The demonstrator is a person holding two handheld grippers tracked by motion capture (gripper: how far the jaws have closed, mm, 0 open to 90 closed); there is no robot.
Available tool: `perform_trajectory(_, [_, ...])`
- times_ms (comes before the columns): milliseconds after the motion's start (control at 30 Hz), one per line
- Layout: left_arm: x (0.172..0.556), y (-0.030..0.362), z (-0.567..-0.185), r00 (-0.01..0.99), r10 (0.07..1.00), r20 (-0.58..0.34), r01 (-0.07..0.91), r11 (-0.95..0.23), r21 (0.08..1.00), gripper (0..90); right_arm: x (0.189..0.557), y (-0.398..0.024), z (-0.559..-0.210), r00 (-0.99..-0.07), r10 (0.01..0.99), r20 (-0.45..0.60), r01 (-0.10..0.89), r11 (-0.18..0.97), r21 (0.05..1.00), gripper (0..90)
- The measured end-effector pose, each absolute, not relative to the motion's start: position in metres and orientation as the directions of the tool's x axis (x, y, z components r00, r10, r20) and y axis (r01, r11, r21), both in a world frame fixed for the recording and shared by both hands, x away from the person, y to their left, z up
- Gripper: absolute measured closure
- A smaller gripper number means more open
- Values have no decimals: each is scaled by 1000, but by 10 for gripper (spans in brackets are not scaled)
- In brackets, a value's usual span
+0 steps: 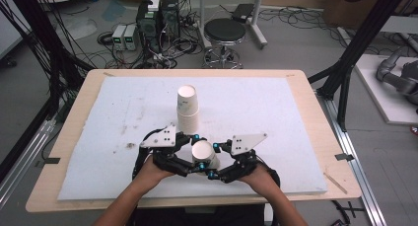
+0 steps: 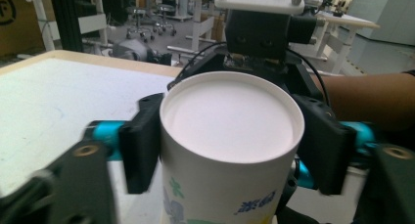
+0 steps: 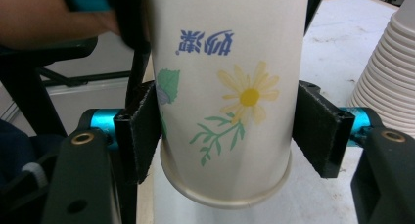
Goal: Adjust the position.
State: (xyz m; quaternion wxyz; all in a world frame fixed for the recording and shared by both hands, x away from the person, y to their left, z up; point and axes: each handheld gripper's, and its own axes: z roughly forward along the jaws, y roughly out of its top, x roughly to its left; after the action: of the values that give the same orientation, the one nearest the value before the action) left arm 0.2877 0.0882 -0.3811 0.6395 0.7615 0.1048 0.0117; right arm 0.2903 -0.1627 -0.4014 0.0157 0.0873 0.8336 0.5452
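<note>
A white paper cup point(image 1: 204, 155) with a flower print stands upside down near the mat's front edge, between both grippers. My right gripper point(image 1: 216, 160) comes in from the right. In the right gripper view point(image 3: 225, 131) its pads press both sides of the cup point(image 3: 225, 87) near the rim. My left gripper point(image 1: 194, 154) comes in from the left. In the left gripper view point(image 2: 230, 145) its jaws flank the cup's point(image 2: 230, 121) base end, close beside it and not denting it. Behind the cup stands a stack of upside-down cups point(image 1: 188, 107).
A white foam mat point(image 1: 123, 112) covers the wooden table point(image 1: 74, 117). The cup stack point(image 3: 386, 82) is close on the right in the right gripper view. On the floor beyond the table are a black stool point(image 1: 224, 33), electronics boxes point(image 1: 153, 18) and loose cables.
</note>
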Motion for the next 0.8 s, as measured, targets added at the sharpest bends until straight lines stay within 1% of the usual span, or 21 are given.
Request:
perform_trajectory(33, [287, 88, -381, 976, 181, -118, 150, -172, 974, 197, 290, -163, -400, -985, 159, 67, 126, 395, 910, 329])
perform_trajectory(67, [287, 88, -380, 976, 183, -118, 151, -179, 972, 166, 290, -163, -400, -986, 155, 61, 119, 403, 907, 329])
perform_trajectory(200, [288, 92, -379, 972, 191, -133, 170, -191, 967, 160, 291, -165, -396, -987, 154, 53, 116, 437, 892, 329])
perform_trajectory(533, [289, 96, -369, 977, 184, -110, 161, -291, 943, 160, 293, -164, -390, -990, 140, 5, 80, 536, 841, 329])
perform_trajectory(800, [290, 94, -363, 981, 175, -80, 141, -371, 918, 161, 297, -157, -379, -992, 118, -50, 38, 646, 763, 328])
